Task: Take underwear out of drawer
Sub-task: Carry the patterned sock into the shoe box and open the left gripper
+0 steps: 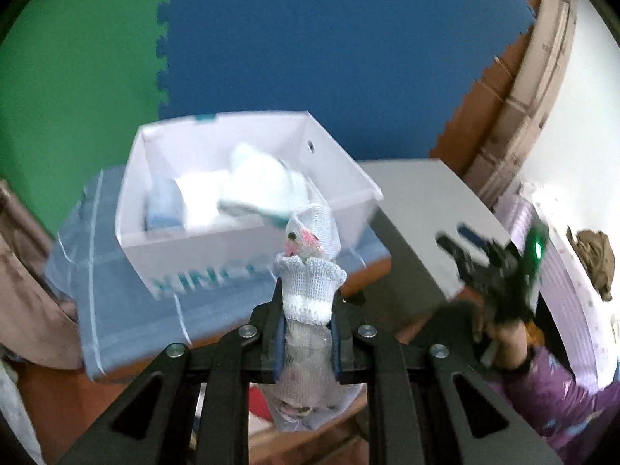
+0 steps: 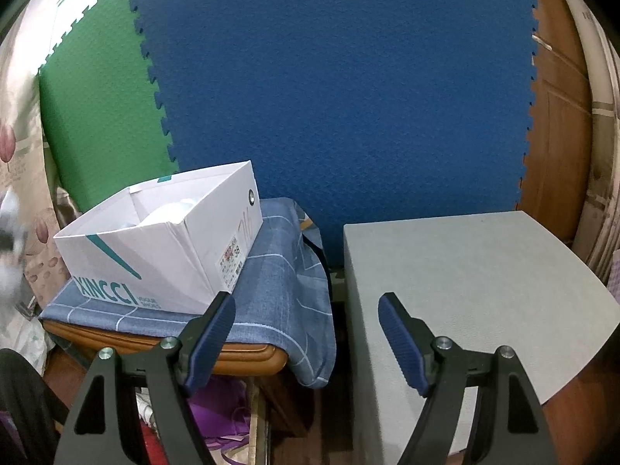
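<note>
Your left gripper (image 1: 308, 343) is clenched on a white knit piece of underwear (image 1: 310, 283) with a pink patch, held at lower centre of the left wrist view, above and in front of the white box (image 1: 201, 248) that serves as the drawer. More pale folded pieces (image 1: 248, 190) lie inside that box, blurred. The box stands on a blue checked cloth (image 2: 279, 271) draped over a brown stool (image 2: 240, 360); the cloth's right corner hangs down past the stool's edge.

Your right gripper (image 2: 306, 333) is released, its blue pads (image 2: 217, 333) wide apart with nothing between them, at lower centre of the right wrist view. It hangs over the dark gap between the stool and the grey table (image 2: 484, 290) at lower right, whose top is bare. The blue foam mat (image 2: 333, 89) and green foam mat (image 2: 97, 116) stand as a wall behind both. A brown wooden door (image 2: 558, 108) closes the right edge.
</note>
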{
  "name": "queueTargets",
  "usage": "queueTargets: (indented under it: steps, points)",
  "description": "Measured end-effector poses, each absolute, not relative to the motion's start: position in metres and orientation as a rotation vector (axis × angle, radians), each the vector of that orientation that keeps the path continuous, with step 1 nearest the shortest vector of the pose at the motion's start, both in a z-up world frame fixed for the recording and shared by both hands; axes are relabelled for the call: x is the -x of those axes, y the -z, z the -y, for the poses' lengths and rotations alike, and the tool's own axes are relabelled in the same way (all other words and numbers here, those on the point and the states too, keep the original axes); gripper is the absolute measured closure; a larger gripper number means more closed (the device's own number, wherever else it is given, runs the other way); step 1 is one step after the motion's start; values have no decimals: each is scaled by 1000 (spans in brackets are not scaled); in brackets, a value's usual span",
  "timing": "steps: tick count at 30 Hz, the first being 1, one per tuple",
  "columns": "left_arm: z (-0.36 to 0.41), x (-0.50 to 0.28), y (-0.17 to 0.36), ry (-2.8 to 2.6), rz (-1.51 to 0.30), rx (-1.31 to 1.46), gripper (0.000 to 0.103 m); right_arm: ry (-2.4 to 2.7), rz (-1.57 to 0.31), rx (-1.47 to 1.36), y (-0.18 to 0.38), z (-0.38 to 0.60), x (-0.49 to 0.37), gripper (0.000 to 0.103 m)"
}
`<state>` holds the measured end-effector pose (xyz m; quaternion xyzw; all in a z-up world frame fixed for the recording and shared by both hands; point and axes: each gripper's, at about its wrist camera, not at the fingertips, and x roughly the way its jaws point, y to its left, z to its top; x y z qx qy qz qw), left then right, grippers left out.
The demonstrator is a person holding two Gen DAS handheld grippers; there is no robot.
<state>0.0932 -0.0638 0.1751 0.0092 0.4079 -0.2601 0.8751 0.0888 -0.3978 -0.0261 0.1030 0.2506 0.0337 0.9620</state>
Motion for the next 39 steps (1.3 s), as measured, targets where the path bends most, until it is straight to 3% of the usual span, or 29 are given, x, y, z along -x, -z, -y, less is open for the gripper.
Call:
queueTargets:
  steps: [9, 25, 31, 33, 39]
  points:
    - [83, -215, -203, 407, -845, -132, 87, -72, -507, -216, 26, 398, -88, 25]
    - [91, -336, -127, 233, -1042, -155, 85, -80, -523, -223, 27, 398, -88, 25]
    - [93, -352, -113, 182, -1065, -178, 72, -83, -527, -221, 28, 397, -88, 25]
    - [95, -354, -111, 160, -1063, -201, 57, -83, -529, -218, 28, 396, -88, 25]
    - [94, -344, -123, 135, -964, -220, 32, -82, -534, -209, 29, 395, -89, 25]
